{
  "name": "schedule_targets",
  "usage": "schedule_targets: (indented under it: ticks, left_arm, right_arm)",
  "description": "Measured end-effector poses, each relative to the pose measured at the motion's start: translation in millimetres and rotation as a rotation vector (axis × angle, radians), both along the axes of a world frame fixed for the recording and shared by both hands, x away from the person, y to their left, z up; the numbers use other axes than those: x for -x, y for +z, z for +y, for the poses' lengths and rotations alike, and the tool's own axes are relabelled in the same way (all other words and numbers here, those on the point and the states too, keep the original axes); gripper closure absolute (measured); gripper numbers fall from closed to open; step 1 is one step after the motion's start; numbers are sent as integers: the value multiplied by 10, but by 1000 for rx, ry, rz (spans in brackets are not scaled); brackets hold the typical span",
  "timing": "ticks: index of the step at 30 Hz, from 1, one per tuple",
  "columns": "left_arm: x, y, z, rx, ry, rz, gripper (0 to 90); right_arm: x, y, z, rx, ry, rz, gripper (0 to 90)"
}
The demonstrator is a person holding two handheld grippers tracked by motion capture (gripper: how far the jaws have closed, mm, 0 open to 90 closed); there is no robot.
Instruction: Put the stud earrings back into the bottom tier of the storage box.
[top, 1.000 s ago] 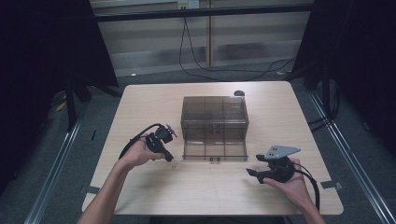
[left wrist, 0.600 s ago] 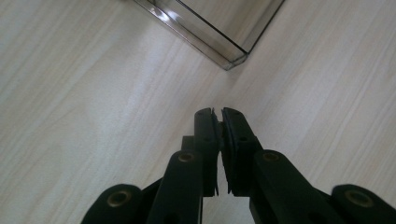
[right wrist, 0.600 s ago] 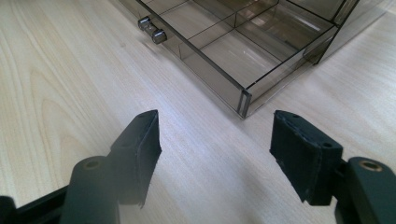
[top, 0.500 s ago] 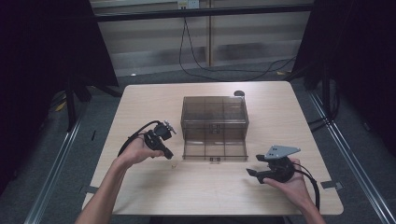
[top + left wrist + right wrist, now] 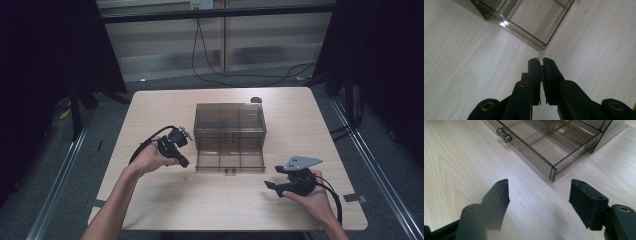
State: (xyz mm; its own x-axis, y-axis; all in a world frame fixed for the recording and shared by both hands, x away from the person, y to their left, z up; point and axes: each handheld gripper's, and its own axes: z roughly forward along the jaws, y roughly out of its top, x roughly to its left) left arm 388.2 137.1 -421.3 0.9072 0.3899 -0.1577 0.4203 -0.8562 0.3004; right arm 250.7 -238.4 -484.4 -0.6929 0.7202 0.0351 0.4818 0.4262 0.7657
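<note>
A smoky, see-through plastic drawer cabinet (image 5: 229, 125) stands at the middle of the pale wooden table (image 5: 150, 200), and serves here as the landmark; its bottom drawer (image 5: 230, 161) is pulled out toward the person, the dividers inside showing bare compartments, two small metal knobs (image 5: 504, 135) on its front wall; the upper drawers sit flush in the cabinet's body.

The left gripper (image 5: 181, 161) hovers just beside the open drawer's left front corner; seen along its own jaws, the left gripper (image 5: 541, 65) has them pressed together with nothing between, the tips pointing at that corner (image 5: 541, 46) but apart from it. The right gripper (image 5: 272, 184) rests in the hand on the table, off the drawer's right front corner and clearly apart from it; in the right gripper view its jaws stand spread wide with only bare tabletop between them, the drawer's corner (image 5: 553, 173) ahead.

As a judgement: the work seems to concern this drawer; it stands open and, as far as can be seen, empty; nothing is held that could go into it; so what is left is most likely to push it home, for which the closed left jaws are well placed as a blunt pusher; whether anything was meant to be put in cannot be told; a small dark round thing (image 5: 256, 99) lies behind the cabinet, untouched.
</note>
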Motion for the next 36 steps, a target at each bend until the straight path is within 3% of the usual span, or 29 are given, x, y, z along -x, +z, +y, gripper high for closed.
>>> schedule_targets:
  ticks: [13, 17, 18, 20, 21, 24, 36]
  left_arm:
    - [-12, 125, -199, 22, -20, -28, 854]
    - [-33, 138, -247, 9, -48, -24, 853]
    - [-22, 133, -264, 17, -28, -31, 854]
    - [-24, 141, -298, 14, -42, -31, 854]
    - [-34, 157, -309, -5, -55, -31, 854]
    - [-15, 160, -366, 8, -57, -39, 854]
    - [-65, 165, -536, 8, -75, -21, 854]
  right_arm:
    - [4, 1, -12, 0, -8, 1, 293]
    - [5, 1, -13, 2, -9, 0, 293]
    - [4, 0, -13, 2, -8, 0, 292]
    - [4, -1, -13, 3, -7, 1, 293]
    - [6, -1, -11, 2, -7, 3, 293]
    - [7, -2, -10, 3, -8, 3, 293]
    - [8, -8, -10, 0, -1, 4, 293]
